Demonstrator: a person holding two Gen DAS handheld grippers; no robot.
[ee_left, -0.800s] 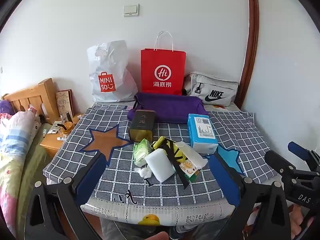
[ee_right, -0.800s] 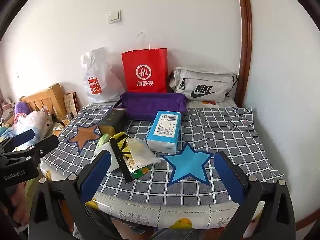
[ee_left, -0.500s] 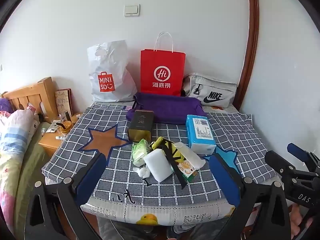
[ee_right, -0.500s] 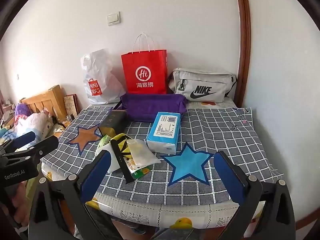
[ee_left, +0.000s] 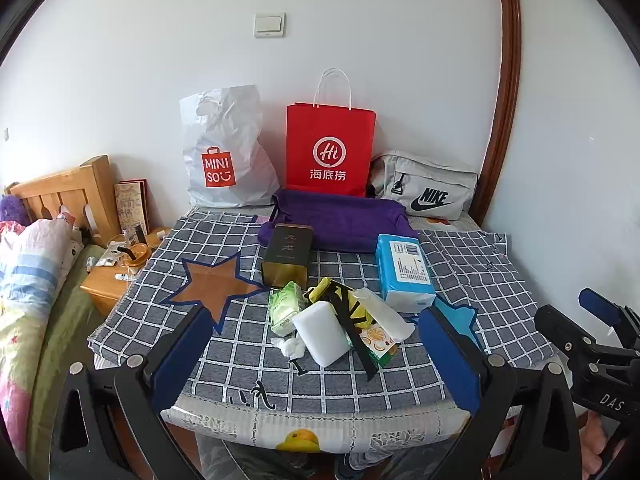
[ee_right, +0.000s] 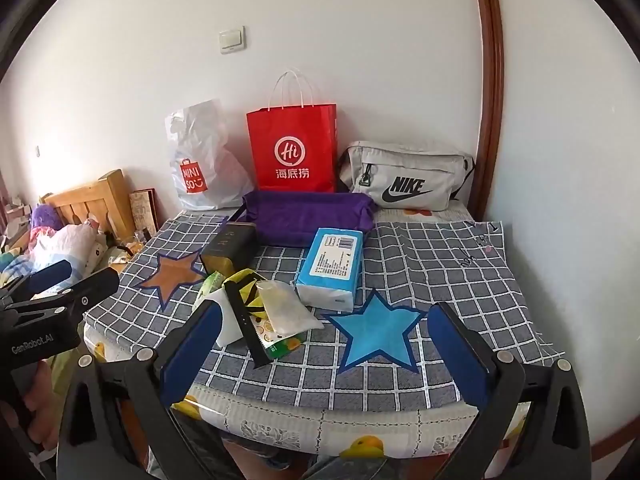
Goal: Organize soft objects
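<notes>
A pile of small soft items lies on the checked cloth: a white sponge [ee_left: 322, 332], a green tissue pack [ee_left: 285, 307], a clear pouch [ee_left: 384, 314], a yellow-black bag with a black strap [ee_left: 352, 332] and an orange-print pack [ee_left: 378, 346]. A blue tissue pack [ee_left: 404, 270] lies right of them. A purple fabric tray [ee_left: 340, 220] sits behind. My left gripper [ee_left: 320, 356] is open and empty, just short of the pile. My right gripper [ee_right: 326, 354] is open and empty, before the blue star [ee_right: 376, 330]; the pile [ee_right: 264, 312] and blue pack [ee_right: 330, 270] lie ahead.
A dark tin box [ee_left: 287, 254] stands behind the pile. A Miniso bag [ee_left: 224, 152], red paper bag [ee_left: 330, 148] and Nike pouch [ee_left: 426, 186] lean on the wall. A bed and nightstand [ee_left: 108, 276] are at left. The table's front edge [ee_left: 320, 424] is close.
Both grippers have drifted slightly back and up; the table contents sit a little lower and smaller in view. Nothing on the table moved.
</notes>
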